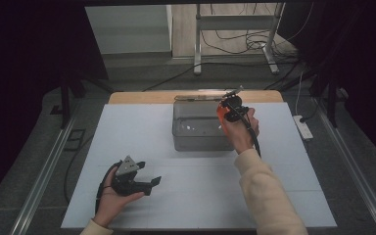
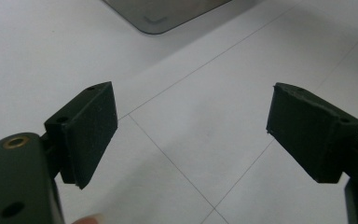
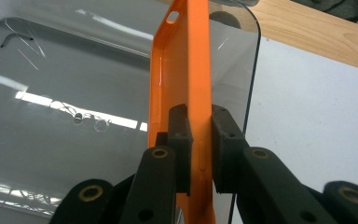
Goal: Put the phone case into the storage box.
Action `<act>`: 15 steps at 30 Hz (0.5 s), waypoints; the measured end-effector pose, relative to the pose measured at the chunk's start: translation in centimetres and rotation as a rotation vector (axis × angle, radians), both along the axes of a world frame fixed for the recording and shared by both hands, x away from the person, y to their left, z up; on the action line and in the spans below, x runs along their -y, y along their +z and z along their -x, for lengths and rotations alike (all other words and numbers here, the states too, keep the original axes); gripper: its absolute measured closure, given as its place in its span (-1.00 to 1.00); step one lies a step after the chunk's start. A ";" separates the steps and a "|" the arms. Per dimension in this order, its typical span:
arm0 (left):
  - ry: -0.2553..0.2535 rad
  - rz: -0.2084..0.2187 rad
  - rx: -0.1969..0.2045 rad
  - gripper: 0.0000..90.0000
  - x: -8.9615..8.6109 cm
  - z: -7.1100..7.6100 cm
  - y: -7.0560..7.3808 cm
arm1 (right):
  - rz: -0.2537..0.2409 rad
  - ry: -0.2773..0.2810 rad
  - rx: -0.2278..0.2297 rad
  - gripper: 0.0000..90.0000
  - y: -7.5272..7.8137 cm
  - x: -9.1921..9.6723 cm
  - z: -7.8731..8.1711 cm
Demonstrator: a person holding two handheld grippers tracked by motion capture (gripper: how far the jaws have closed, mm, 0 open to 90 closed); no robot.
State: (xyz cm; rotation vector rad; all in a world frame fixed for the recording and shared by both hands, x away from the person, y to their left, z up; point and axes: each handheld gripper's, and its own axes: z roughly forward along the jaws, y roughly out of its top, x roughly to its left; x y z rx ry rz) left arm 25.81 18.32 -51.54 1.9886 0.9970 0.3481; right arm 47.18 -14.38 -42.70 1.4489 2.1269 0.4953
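The right gripper [image 3: 200, 140] is clenched on the side wall of a slim orange plastic phone case [image 3: 186, 70], holding it on edge over the right end of a clear, smoke-grey rectangular plastic bin [image 1: 198, 139]. In the high view the bin sits toward twelve o'clock on the white table board [image 1: 127, 127], and the case [image 1: 221, 113] shows as an orange sliver at the bin's three o'clock rim.

The step in hand looks like lowering the case into the bin. The next move would call for carrying it a little toward nine o'clock so its lower end clears the rim, then sinking it and loosening the jaws once it rests on the floor of the bin.

The bin's transparent right wall stands just beside the case and is the likeliest thing to catch it. The left gripper [image 1: 147, 182] lies at seven o'clock on the board, jaws released and empty, well apart from the bin. A strip of bare wooden tabletop [image 3: 307, 32] shows beyond the board.
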 end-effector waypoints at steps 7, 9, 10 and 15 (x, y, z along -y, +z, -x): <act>0.000 0.001 0.001 -0.64 0.0 0.0 0.0 | 0.003 -0.010 -0.002 0.77 -0.2 0.0 -0.1; -0.001 0.001 0.001 -0.64 0.0 0.0 0.0 | 0.010 -0.015 -0.005 0.77 -0.3 0.0 -0.1; -0.001 0.001 0.001 -0.64 0.0 0.0 0.0 | 0.010 -0.017 -0.007 0.77 -0.4 0.0 -0.2; -0.001 0.001 0.001 -0.64 0.0 0.0 0.0 | 0.012 -0.018 -0.011 0.77 -0.7 -0.1 -0.3</act>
